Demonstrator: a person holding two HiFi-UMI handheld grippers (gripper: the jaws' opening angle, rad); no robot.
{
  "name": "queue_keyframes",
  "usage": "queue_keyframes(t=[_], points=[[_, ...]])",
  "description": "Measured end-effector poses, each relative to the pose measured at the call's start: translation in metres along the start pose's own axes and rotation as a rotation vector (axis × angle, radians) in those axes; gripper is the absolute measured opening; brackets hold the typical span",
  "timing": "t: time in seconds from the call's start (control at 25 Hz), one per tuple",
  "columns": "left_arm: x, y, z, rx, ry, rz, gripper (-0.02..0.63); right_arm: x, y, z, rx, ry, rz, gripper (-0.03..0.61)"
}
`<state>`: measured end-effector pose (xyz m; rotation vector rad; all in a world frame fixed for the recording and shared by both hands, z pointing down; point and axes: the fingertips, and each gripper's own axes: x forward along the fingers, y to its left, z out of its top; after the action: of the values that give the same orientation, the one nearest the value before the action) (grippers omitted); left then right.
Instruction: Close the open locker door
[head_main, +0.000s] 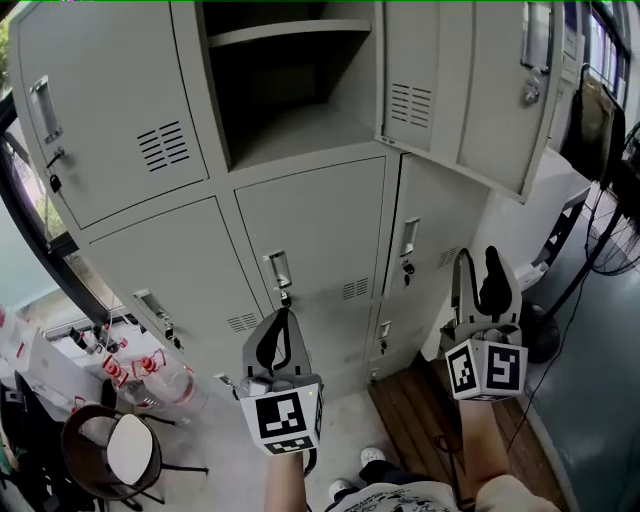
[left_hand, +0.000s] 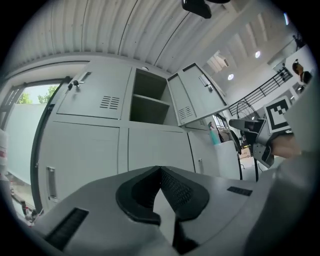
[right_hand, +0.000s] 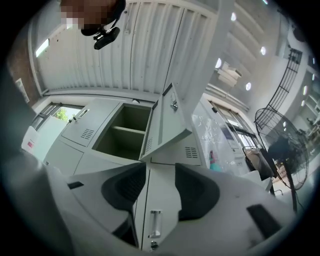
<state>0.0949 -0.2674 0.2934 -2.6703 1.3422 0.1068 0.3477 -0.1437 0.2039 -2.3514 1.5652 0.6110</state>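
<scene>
Door (head_main: 495, 100) is swung out at the upper right of the head view, not yet touched. Approach step, it seems: left gripper (head_main: 282, 316) is pressed shut on nothing, right gripper (head_main: 478, 258) is spread, empty. Next, the door probably needs to be reached and pushed left, shut.

The locker door (head_main: 490, 90) is matt painted metal, the floor (head_main: 415, 405) wood planks.

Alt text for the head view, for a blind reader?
A grey locker bank with one upper door swung open onto an empty shelved compartment. Below, the left gripper is shut and the right gripper open, both empty.
</scene>
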Motion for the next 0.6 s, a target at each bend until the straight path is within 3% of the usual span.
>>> queue_keyframes(t=[0.24,0.6], points=[[0.032,-0.056,0.02,0.009,-0.056,-0.097,0.005,0.016,-0.044,0.037,-0.031,-0.097,-0.033,0.183],[0.044,-0.095,0.028,0.017,-0.074,-0.159,0.005,0.036,-0.061,0.058,-0.02,-0.144,0.025,0.183]])
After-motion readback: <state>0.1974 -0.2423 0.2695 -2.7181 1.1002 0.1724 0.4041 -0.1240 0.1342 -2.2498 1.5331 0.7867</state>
